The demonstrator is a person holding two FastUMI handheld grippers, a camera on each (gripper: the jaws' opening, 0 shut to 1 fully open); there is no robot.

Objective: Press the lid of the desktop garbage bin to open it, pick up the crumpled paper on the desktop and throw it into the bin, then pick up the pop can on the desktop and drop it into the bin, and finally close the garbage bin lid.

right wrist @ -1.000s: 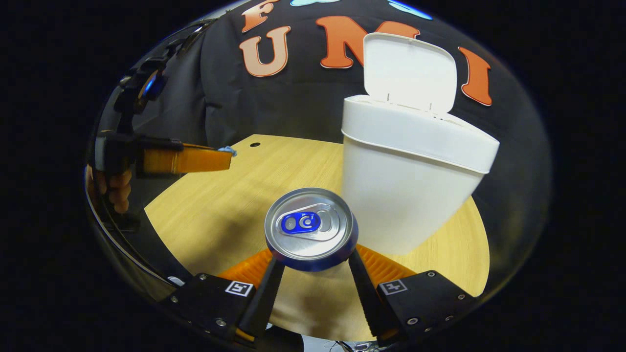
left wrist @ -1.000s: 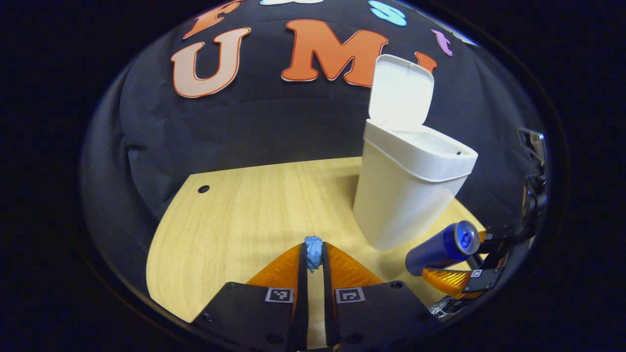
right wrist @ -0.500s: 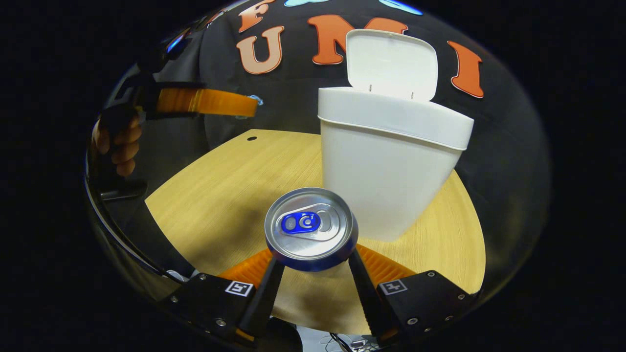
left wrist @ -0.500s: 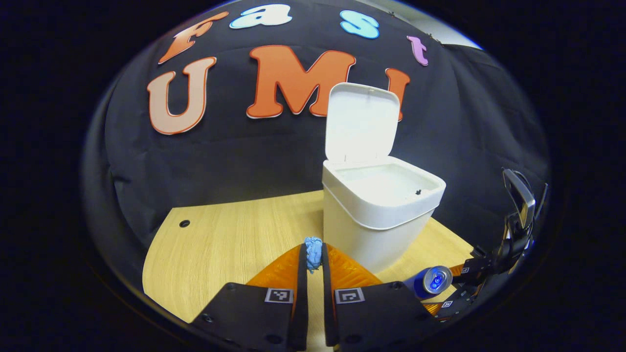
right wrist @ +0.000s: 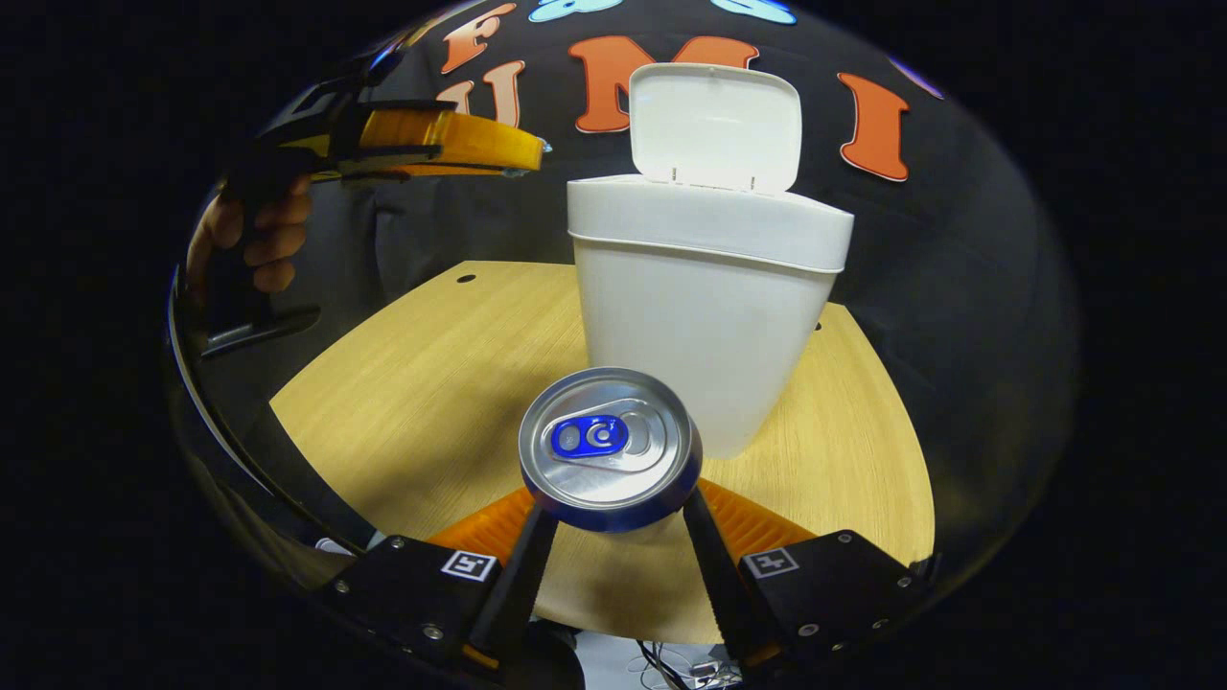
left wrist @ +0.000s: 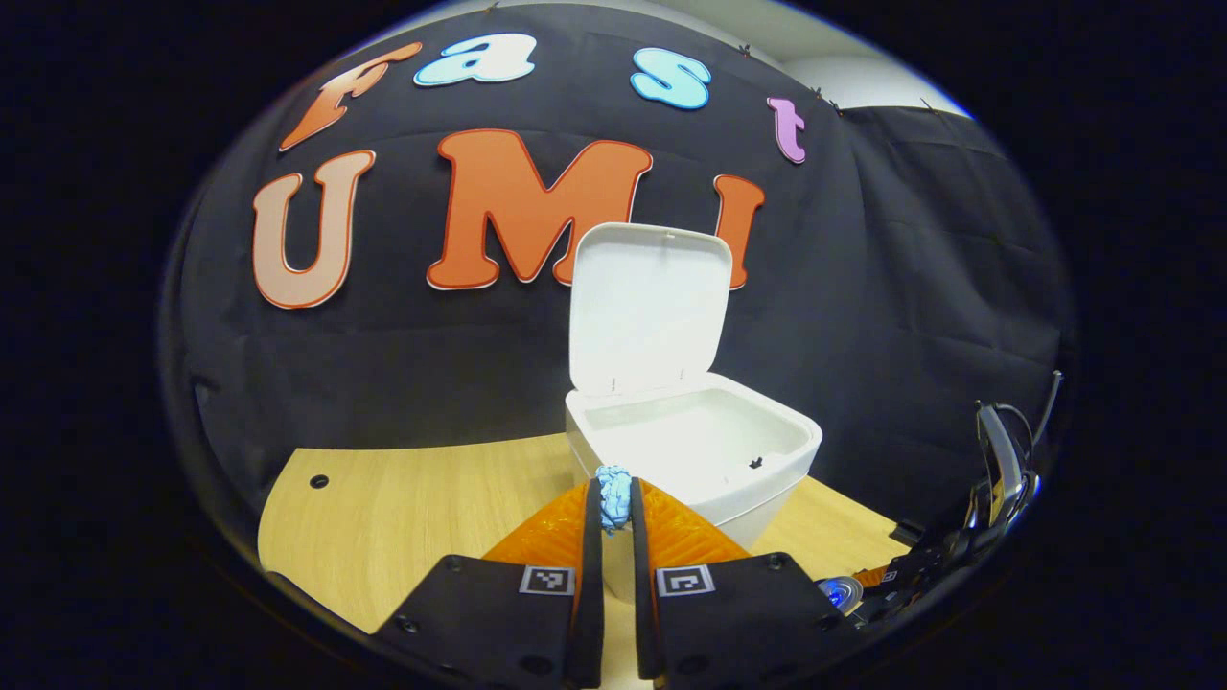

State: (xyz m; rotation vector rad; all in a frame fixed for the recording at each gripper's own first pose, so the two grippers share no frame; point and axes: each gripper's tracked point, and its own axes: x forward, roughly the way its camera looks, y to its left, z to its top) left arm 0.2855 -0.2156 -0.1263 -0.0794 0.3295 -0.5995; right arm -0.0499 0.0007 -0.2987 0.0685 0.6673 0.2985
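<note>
Two grippers, each loaded. Left gripper view, near to far: the left gripper [left wrist: 614, 508] sits at bottom centre, fingers nearly closed, both pressing a small blue crumpled paper [left wrist: 613, 494] held at the tips. Just past the tips, centre frame, is the white garbage bin [left wrist: 692, 454], its mouth open and the inside visible. The lid [left wrist: 648, 309] stands upright behind the opening, hinged at the back edge. The paper lies at the near rim of the bin in the frame; whether it is over the opening, cannot tell. The wooden desktop [left wrist: 403, 517] runs across the lower left. At lower right edge, part of the other gripper and the top of the pop can [left wrist: 842, 592] are partly visible.

Right gripper view: the right gripper [right wrist: 610, 513] at bottom centre, fingers spread wide to can width and clamped on the sides of the pop can, top end facing the camera, held above the desktop. Bin behind it, centre frame, standing on the desktop. Upper left: a hand [right wrist: 251, 235] holding the left gripper level, tips near the bin's top rim.
</note>
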